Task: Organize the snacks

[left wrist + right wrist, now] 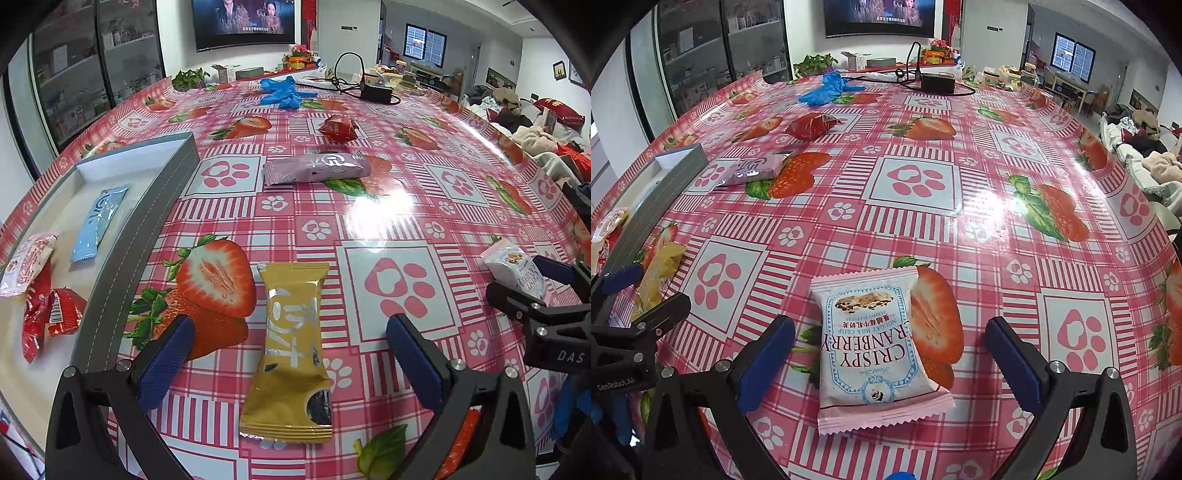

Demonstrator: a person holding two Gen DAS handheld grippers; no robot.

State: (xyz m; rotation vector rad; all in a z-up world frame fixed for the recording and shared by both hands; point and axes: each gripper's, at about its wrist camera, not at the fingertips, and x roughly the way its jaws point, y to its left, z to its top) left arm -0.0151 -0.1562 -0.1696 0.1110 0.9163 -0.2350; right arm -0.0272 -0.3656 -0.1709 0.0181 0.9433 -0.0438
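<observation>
On the table (pixel 369 221), covered with a pink strawberry-and-paw-print cloth, a gold snack bar (pixel 291 350) lay between the spread fingers of the left hand-held gripper (pixel 291 350) — released, its blue pads on either side of the wrapper and touching nothing. Just to the left stood a grey tray (pixel 147 221) already holding a light blue packet (pixel 98 223), a pink-and-white packet (pixel 27 262) and some red wrapped sweets (pixel 48 314).

Further right, the right hand-held gripper (pixel 890 350) was likewise released, its fingers wide apart around a pink cranberry nougat packet (pixel 875 350) lying flat on the cloth (the printed words read upside down from that camera). Each gripper showed at the edge of the other's view.

Beyond the gold bar, a lilac snack bar (pixel 317 168) rested on the cloth near the tray's far corner, and a red wrapped sweet (pixel 338 127) sat further back. At the far end of the table lay crumpled blue gloves (pixel 282 90) and a black power adapter (pixel 376 92) with its cable — well apart from the snacks.
</observation>
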